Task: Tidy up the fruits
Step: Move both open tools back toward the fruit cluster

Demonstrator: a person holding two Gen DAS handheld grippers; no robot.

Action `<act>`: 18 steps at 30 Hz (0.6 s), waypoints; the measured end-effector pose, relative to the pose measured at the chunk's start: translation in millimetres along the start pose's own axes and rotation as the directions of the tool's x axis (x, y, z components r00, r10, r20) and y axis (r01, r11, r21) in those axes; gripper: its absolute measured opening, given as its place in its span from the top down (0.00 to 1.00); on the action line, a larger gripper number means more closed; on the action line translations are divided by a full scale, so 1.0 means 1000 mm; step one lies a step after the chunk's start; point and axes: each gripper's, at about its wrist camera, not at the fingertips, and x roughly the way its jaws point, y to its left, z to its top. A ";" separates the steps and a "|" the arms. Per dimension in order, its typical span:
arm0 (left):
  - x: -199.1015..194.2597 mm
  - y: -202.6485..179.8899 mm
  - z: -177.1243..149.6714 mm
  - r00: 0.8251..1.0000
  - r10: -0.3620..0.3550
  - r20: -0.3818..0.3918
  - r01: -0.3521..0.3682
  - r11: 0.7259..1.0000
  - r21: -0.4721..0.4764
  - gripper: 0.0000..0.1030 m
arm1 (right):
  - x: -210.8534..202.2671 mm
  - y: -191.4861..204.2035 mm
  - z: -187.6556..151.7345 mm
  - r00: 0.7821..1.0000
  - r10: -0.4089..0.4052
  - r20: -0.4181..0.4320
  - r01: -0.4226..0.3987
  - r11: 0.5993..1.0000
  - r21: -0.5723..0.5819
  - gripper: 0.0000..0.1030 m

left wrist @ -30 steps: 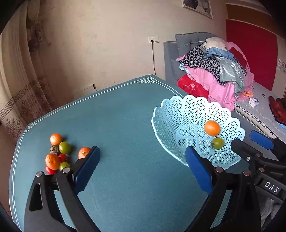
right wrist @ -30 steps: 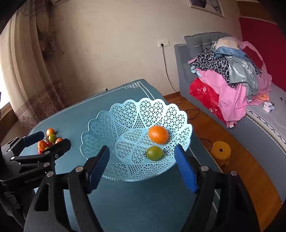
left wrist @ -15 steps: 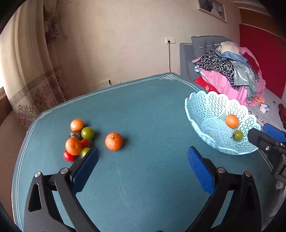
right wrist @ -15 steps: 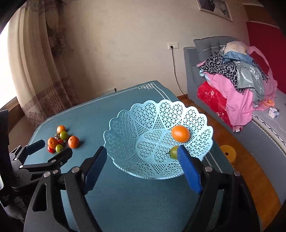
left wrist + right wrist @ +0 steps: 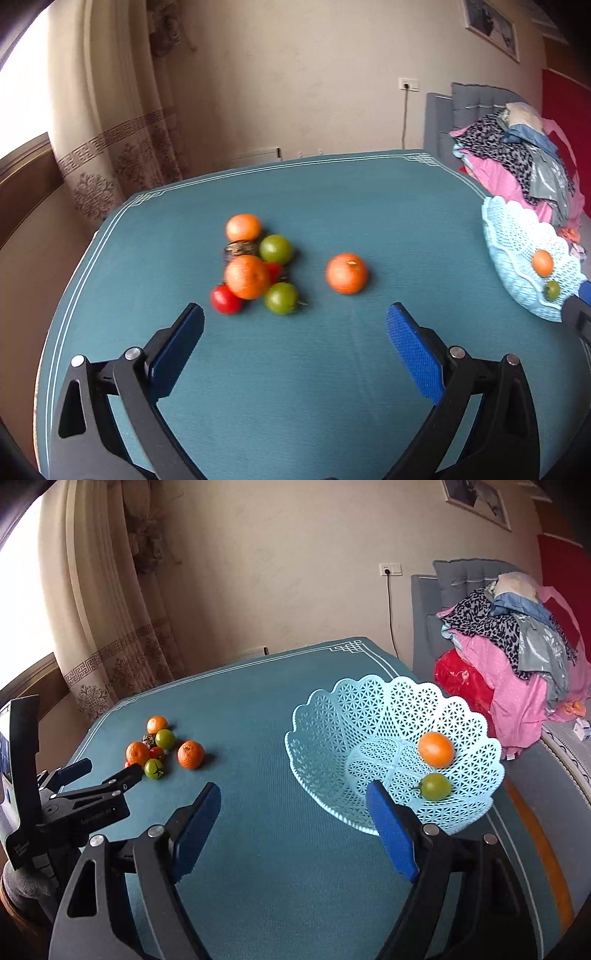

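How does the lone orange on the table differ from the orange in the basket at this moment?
The lone orange lies on the bare table, apart from the fruit cluster; the orange in the basket rests inside the pale blue basket, close to a green tomato. The lone orange has a rougher, dimpled skin; the basket one looks smoother. Both are round, orange and ungripped.

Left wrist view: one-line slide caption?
Open left tool faces loose oranges and tomatoes on the teal table; lattice basket at right holds two fruits.
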 end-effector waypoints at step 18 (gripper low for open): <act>0.053 0.064 0.024 0.999 0.019 -0.028 -0.020 0.998 -0.062 0.07 | 0.035 0.056 -0.017 0.990 0.090 -0.112 -0.101 0.991 -0.090 0.22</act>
